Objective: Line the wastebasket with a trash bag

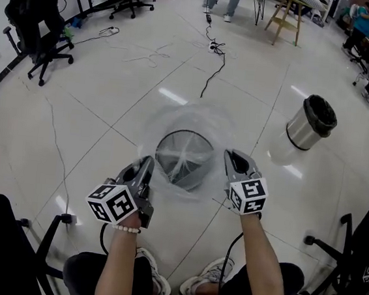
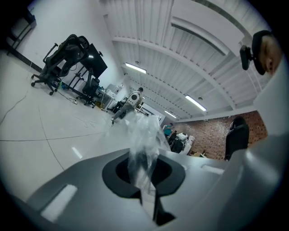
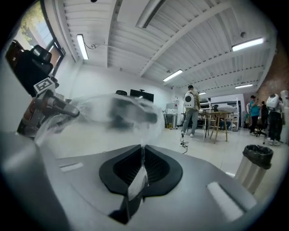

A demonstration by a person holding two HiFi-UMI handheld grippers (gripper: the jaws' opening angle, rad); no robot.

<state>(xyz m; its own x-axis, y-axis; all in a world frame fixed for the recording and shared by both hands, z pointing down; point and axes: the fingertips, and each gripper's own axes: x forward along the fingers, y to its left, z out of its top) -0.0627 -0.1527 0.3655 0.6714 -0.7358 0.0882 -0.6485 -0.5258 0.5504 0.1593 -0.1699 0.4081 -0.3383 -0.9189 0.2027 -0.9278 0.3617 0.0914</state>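
Your left gripper (image 1: pixel 146 164) and right gripper (image 1: pixel 235 159) each pinch the bag (image 1: pixel 189 119) open.
Film hangs spread over the wastebasket (image 1: pixel 202 139) between them; by the look of it, lowering it in and folding the edge over the rim remain.

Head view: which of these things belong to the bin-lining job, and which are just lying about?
Part of the job:
- clear trash bag
- wastebasket beneath it
- left gripper and right gripper, jaws of each shut on the bag

Just lying about:
- second bin, already lined in black
- office chair
- floor cable
- wooden stool
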